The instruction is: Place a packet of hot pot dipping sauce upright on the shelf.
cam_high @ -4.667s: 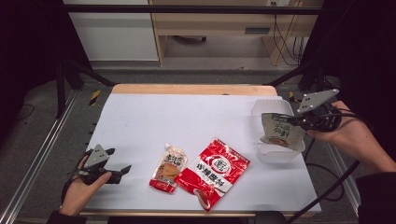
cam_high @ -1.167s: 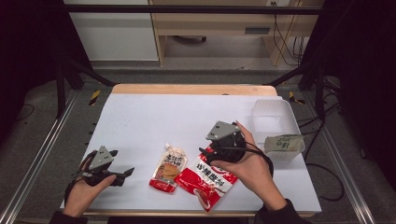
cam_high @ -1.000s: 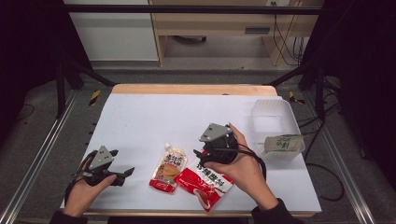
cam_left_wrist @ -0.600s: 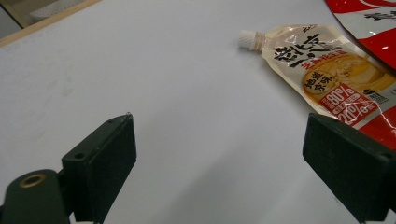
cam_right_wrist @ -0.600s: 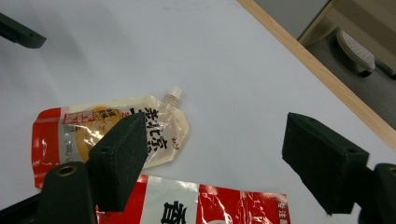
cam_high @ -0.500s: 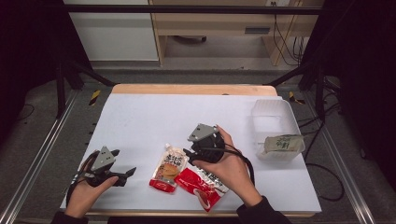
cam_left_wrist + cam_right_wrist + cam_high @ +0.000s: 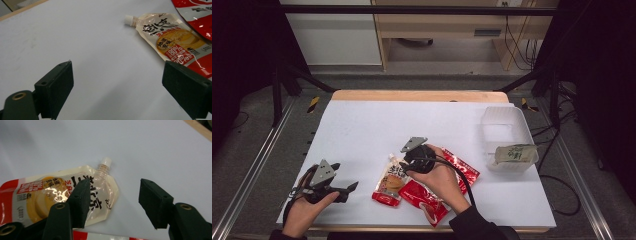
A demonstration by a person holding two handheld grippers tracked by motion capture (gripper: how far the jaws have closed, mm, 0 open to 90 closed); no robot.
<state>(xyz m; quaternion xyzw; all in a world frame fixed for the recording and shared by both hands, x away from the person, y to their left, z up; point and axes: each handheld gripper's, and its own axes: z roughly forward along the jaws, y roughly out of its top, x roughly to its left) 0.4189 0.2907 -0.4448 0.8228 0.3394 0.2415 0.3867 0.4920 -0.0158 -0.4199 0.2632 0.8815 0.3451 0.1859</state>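
Note:
A spouted pouch (image 7: pixel 388 183) with yellow and red print lies on the white table (image 7: pixel 412 125), its white cap (image 7: pixel 106 161) pointing away. My right gripper (image 7: pixel 408 161) hovers low over the pouch's spout end. In the right gripper view the pouch (image 7: pixel 47 197) has its top corner between the jaws of my right gripper (image 7: pixel 116 200), which have just been closing but stand apart without pressing it. A red snack packet (image 7: pixel 432 197) lies under the right hand. My left gripper (image 7: pixel 349 189) rests open at the table's front left, with bare table between its jaws (image 7: pixel 122 87).
A clear plastic bin (image 7: pixel 507 127) stands at the right with a green packet (image 7: pixel 514 153) inside. The left gripper view shows the pouch (image 7: pixel 170 37) and the red packet (image 7: pixel 197 15) off to its right. The table's wooden far edge (image 7: pixel 417 95) lies beyond.
My right gripper let the green packet go into the bin, then crossed left and down to the pouch, its jaws narrowing. The left gripper has stayed in place.

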